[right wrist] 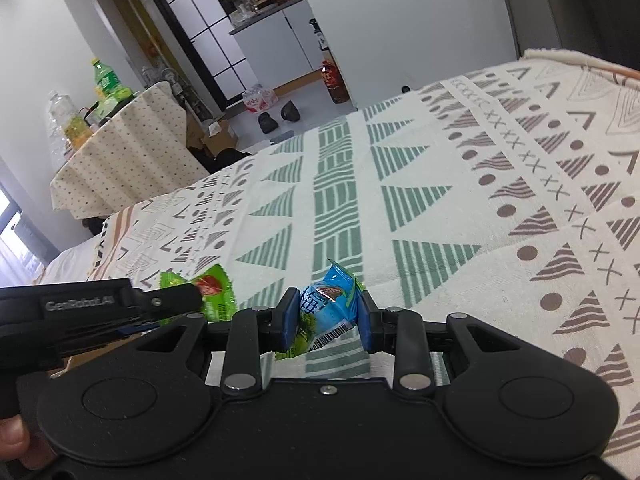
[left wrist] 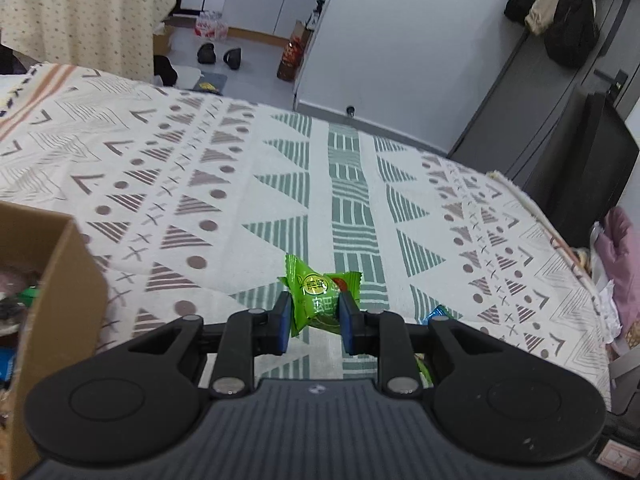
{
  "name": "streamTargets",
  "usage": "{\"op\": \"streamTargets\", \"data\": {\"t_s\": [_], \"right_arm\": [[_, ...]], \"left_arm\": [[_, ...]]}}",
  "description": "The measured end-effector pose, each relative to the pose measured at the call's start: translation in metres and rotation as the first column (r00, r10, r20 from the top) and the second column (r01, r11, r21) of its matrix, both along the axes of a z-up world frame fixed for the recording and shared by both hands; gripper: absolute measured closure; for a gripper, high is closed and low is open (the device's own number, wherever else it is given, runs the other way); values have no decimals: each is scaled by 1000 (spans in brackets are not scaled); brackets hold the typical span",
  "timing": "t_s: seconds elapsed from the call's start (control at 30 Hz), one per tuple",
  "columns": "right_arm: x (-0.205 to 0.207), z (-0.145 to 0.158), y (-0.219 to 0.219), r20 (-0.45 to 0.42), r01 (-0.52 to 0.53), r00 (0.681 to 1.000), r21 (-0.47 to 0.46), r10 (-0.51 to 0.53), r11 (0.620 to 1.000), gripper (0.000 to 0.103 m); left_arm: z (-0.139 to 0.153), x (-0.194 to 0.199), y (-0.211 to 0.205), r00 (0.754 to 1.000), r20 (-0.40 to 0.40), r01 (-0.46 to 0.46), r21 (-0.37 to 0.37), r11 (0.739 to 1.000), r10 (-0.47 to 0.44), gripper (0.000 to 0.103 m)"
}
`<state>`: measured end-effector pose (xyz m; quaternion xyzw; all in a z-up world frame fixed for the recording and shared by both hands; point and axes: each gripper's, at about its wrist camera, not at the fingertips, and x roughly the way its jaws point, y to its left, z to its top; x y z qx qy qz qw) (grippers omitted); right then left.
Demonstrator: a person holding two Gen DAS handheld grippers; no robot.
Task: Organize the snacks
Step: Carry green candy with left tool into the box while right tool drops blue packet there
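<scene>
Two snacks: both carried above the patterned cloth point(left wrist: 200, 168).
Left wrist view: left gripper point(left wrist: 314, 326) pinches a green packet point(left wrist: 316, 300), lifted clear; cardboard box point(left wrist: 60, 280) near, likely its destination.
Right wrist view: right gripper point(right wrist: 330, 322) clamps a blue packet point(right wrist: 330, 300), raised beside the left tool.

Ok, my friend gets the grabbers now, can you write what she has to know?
Left gripper: shut on the green snack packet, held above the patterned cloth.
Right gripper: shut on the blue snack packet, just to the right of the left one.
Cardboard box: open, at the left of the left gripper, with some things already inside; what they are is too blurred to tell.
Done: both packets are picked up.
Left: probably drop each packet into the box, then look for more; a bit of another green packet peeks out under the right gripper.
</scene>
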<state>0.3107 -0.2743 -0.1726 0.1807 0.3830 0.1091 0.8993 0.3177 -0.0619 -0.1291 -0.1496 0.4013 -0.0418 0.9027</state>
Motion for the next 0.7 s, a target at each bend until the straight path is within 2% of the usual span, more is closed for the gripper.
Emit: {"op": "streamTargets", "data": {"t_s": [0.1, 0.37, 0.7], "right_arm": [[-5, 8, 6, 9, 0, 1000, -1, 0, 1000, 73], [-22, 27, 32, 31, -13, 999, 6, 13, 1000, 73], [-36, 54, 78, 64, -63, 996, -1, 63, 998, 73]], "left_arm": [[8, -11, 12, 999, 14, -30, -27, 999, 31, 80], [21, -38, 39, 996, 37, -83, -39, 996, 85, 80], [49, -60, 82, 978, 106, -172, -78, 982, 180, 80]]}}
